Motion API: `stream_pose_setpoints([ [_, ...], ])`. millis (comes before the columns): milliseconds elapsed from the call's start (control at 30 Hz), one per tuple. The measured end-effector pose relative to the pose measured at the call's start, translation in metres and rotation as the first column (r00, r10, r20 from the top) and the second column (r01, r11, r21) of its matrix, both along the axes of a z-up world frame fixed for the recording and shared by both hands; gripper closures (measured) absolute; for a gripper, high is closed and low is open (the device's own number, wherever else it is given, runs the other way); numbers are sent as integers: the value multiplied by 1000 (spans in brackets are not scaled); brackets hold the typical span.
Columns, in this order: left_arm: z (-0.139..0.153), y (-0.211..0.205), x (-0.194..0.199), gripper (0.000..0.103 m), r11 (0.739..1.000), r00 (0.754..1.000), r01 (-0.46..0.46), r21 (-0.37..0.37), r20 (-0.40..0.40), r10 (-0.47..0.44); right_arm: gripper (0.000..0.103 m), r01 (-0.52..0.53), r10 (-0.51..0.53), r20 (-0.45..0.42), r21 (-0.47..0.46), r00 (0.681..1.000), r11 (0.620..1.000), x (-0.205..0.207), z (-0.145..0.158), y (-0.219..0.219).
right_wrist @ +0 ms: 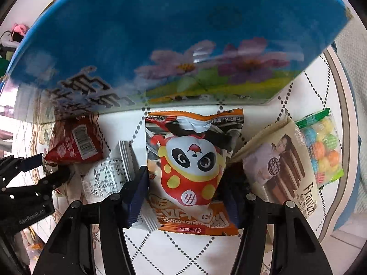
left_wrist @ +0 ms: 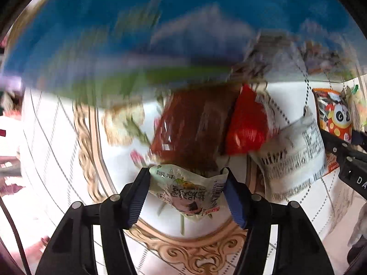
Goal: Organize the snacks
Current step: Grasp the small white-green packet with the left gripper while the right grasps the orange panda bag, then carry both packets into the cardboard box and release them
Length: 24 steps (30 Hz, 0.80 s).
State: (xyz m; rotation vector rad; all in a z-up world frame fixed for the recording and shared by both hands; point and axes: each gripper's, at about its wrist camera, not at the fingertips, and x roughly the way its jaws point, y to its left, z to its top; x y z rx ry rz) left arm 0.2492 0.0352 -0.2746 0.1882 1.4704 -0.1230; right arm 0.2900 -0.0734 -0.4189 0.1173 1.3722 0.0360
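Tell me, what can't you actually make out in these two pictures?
- Left wrist view: the blue tray and its print, smeared by motion blur.
- Left wrist view: the dark red packet, label blurred.
- Right wrist view: the white packet, partly behind the gripper finger.
- Right wrist view: the left gripper, cut off by the edge.

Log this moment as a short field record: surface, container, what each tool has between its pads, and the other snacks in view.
surface: white tablecloth with dotted diamond lines
container: blue bin with flower print, behind the snacks
left tool: pads on both sides of a small pale green packet, which is bunched between them
right tool: pads against both sides of the orange panda bag
other snacks: red packet, white packet, beige Franzi wafer pack, clear bag of coloured candy balls
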Motion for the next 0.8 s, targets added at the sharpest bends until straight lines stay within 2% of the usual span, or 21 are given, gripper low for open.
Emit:
stream_pose_setpoints([
  [233, -14, 33, -53, 43, 986, 988, -125, -109, -100, 115, 42, -6, 7, -50, 18, 999, 1000, -35, -4, -7],
  [333, -13, 43, -66, 42, 977, 982, -161, -137, -125, 144, 42, 14, -10, -76, 53, 997, 999, -52, -7, -12],
  [500, -5, 58, -61, 42, 974, 975, -173, -148, -163, 149, 41, 63, -53, -94, 109, 994, 992, -61, -9, -23],
  [633, 4, 73, -53, 42, 968, 973, -189, -167, -167, 161, 40, 91, -81, -92, 116, 992, 989, -61, -9, -39],
  [700, 5, 74, -53, 42, 970, 974, -178, -168, -173, 149, 36, 96, -85, -88, 128, 992, 987, -59, -10, -40],
  [800, -16, 65, -56, 41, 974, 967, -168, -153, -218, 133, 34, 93, -83, -88, 112, 993, 989, -60, -21, -30],
])
